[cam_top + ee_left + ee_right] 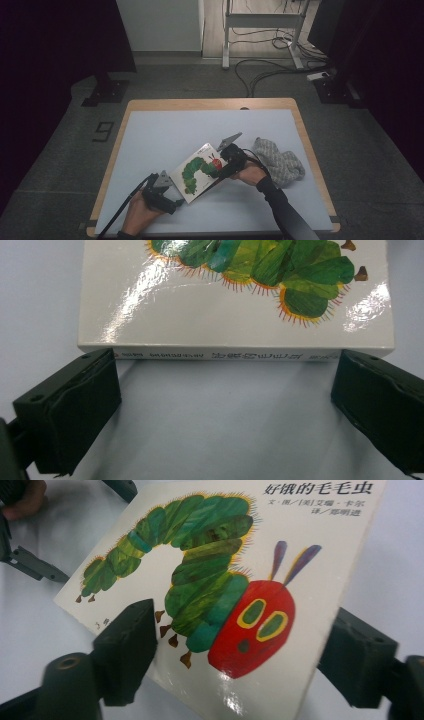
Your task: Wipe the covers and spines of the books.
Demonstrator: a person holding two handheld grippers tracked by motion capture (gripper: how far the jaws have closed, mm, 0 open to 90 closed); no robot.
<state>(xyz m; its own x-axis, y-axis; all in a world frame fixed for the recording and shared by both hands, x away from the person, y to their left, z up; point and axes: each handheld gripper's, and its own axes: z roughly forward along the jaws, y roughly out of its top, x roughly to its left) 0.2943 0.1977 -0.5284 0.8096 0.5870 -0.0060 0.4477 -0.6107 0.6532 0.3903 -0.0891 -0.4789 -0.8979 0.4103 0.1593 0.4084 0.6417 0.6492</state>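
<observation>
A: High view. Lying at lower centre of the white table (150, 145): picture book (199, 171), cover up, caterpillar showing. Flanking it from lower left, left gripper (176, 204); reaching in from the right, right gripper (212, 176), over the book's right edge. Resting right of centre, well clear of the work: grey cloth (278, 160).

B: Reason for the flanking?

A: Likely steadying the spine side while taking the opposite edge for lifting or opening.

B: Left gripper view?

A: Showing the printed spine of the picture book (235, 300) across the upper frame, left gripper (225, 385) spread wide, jaws standing at the two spine corners, not squeezing. Spine lettering not readable from above.

B: Right gripper view?

A: Showing the picture book (220, 595) tilted, near edge passing between the jaws of the right gripper (240, 655); jaws partly spread, straddling the cover; pad contact not confirmable.
</observation>
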